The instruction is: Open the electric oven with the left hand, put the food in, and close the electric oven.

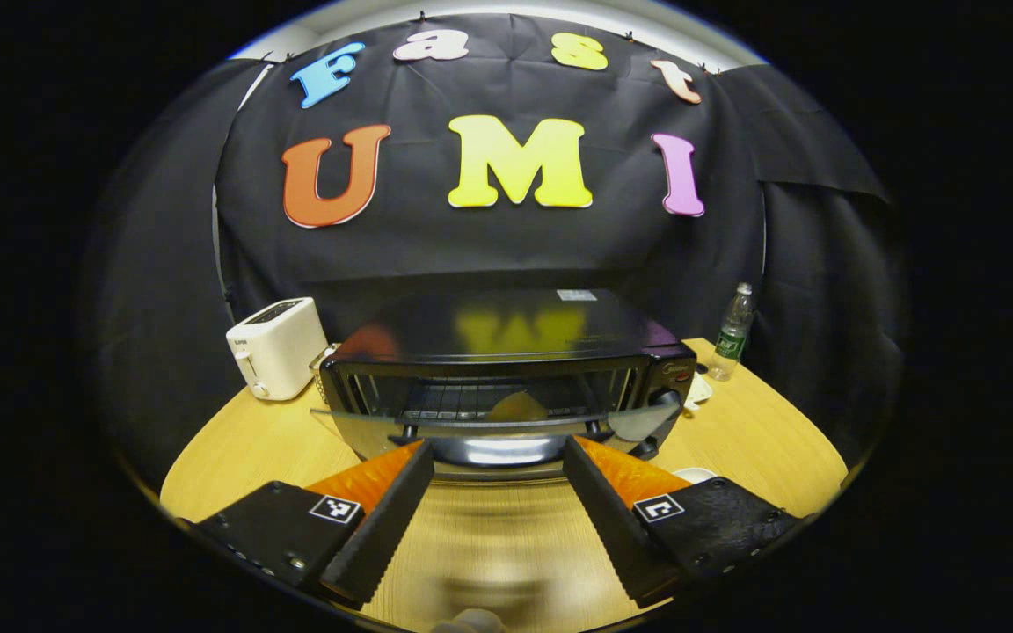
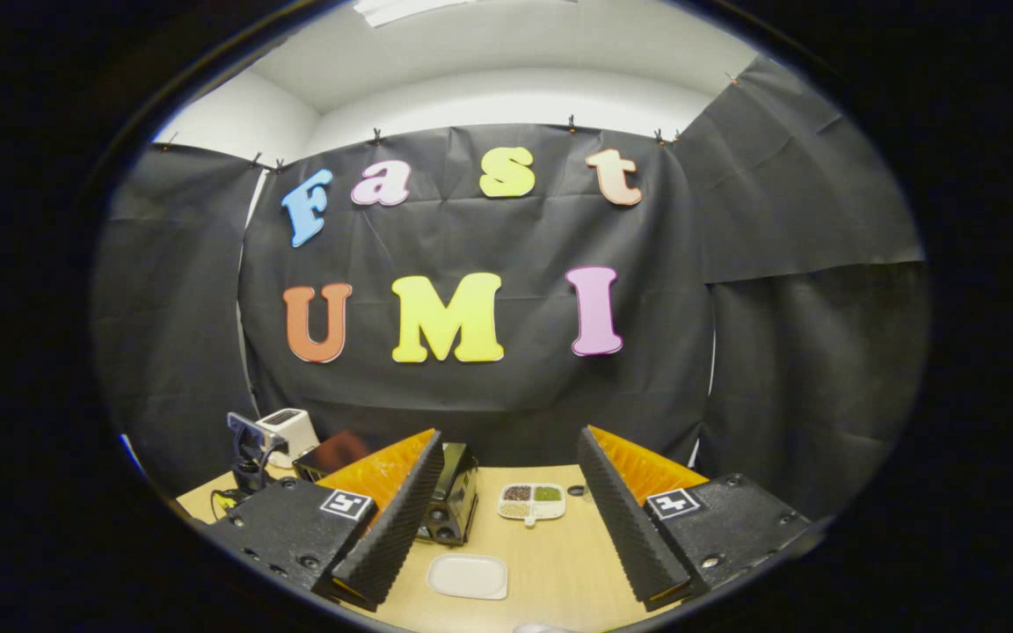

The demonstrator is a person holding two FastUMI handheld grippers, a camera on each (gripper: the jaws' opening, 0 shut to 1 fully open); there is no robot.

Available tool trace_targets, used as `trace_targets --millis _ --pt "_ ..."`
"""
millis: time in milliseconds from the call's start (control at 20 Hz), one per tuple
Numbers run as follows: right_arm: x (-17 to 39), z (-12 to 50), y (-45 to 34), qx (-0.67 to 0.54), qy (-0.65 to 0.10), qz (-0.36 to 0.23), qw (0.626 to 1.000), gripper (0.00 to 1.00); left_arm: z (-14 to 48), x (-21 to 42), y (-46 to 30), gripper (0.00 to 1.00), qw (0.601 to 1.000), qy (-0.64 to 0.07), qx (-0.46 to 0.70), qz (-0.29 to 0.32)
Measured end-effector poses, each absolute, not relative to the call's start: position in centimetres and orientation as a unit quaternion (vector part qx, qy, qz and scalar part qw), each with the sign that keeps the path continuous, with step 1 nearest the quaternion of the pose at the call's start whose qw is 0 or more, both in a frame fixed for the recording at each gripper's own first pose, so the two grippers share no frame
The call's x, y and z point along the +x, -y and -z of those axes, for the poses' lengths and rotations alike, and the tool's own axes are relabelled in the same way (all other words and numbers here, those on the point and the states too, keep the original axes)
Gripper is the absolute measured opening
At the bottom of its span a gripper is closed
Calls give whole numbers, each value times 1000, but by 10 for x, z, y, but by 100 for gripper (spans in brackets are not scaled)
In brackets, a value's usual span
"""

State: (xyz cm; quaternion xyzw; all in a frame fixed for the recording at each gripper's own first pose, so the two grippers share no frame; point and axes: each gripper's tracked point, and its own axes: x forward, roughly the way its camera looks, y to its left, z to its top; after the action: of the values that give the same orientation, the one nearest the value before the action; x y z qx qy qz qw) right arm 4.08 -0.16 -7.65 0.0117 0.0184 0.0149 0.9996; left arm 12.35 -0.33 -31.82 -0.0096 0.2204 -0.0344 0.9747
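On the round wooden desk [image 1: 761, 440], the black electric oven [image 1: 506, 369] sits straight ahead of the left gripper [image 1: 498, 457]. Its glass door [image 1: 489, 426] hangs partly open, its handle running sideways between the wide fingers. The right gripper [image 2: 506, 492], also wide, holds nothing.

Black cloth [image 2: 489, 396] drapes the booth's walls, clipped along its top edge. Above it show a white wall [image 2: 506, 101] and ceiling. The counter [image 1: 761, 431] is pale wood.
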Motion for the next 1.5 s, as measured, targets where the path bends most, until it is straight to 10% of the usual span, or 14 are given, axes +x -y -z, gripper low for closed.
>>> trace_targets --millis 700,1500 --pt "45 75 9 14 -24 -10 1000 96 299 159 2 97 981 -194 -4 26" --pt "34 29 -19 -14 -14 -22 1000 96 47 22 -46 96 999 -28 -22 -10"
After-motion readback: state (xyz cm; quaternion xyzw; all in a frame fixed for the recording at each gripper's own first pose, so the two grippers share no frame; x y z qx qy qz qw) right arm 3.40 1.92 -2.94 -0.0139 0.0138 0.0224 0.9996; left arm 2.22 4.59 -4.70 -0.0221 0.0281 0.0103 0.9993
